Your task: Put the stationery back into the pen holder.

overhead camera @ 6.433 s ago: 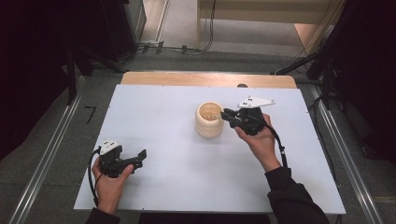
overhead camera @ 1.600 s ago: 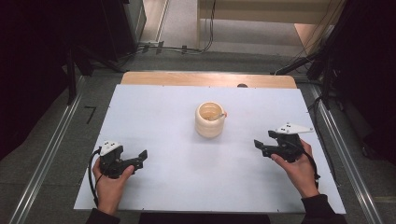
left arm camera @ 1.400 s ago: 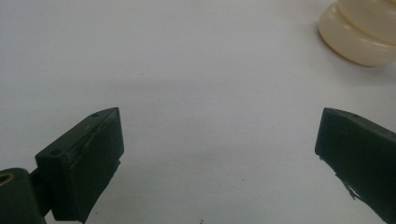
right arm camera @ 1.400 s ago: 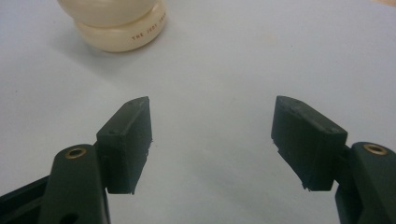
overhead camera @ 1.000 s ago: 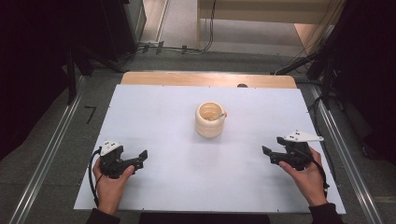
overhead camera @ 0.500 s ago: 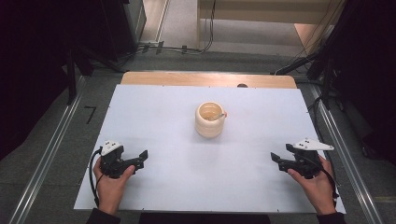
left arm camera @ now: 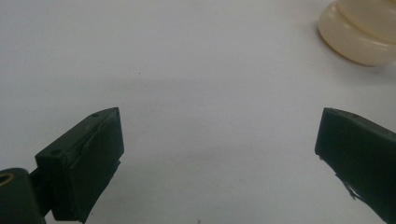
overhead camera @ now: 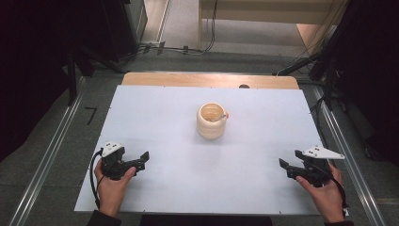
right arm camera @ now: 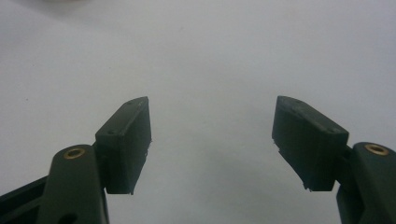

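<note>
Cream ribbed ceramic cup (overhead camera: 211, 121) stands mid white table sheet (overhead camera: 164, 117), small object inside, unidentifiable. Left gripper (overhead camera: 141, 159) near-left edge, right gripper (overhead camera: 291, 164) near-right; both jaws spread, empty. Bare sheet lies between grippers and cup

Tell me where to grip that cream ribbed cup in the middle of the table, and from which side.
Grip the cream cup across its ribbed wall, probably at mid-height, coming in level from the person's side. It stands upright with clear table all round, and the ridges should keep the jaws from slipping. The right gripper is open and empty. Avoid the rim, where something small rests inside.
</note>
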Demonstrator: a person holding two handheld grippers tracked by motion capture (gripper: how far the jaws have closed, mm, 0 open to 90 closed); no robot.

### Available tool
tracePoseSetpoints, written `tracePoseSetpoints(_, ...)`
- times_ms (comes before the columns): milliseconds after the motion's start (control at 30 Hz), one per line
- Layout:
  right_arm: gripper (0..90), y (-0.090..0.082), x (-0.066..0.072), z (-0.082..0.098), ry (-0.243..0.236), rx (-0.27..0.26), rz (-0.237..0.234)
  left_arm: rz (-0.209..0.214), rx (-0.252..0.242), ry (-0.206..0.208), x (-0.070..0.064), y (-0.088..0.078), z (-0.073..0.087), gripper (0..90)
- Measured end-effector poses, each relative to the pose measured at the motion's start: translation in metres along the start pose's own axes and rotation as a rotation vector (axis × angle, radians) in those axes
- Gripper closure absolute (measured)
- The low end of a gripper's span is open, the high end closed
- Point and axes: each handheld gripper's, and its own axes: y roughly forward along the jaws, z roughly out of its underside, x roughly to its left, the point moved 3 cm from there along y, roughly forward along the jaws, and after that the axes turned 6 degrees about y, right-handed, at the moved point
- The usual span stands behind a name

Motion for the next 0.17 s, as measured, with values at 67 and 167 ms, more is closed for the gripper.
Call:
tracePoseSetpoints(67,26.8,-0.0007,-0.0008,0.0017,0.002,0.001,0.001,0.003,-0.003,0.001,0.0000,-0.0002,-0.0003,1.8)
tracePoseSetpoints(167,26.5,-0.0017,-0.0016,0.0029,0.007,0.000,0.003,0.007,-0.001,0.005,-0.0006,0.0002,-0.0004,1.9)
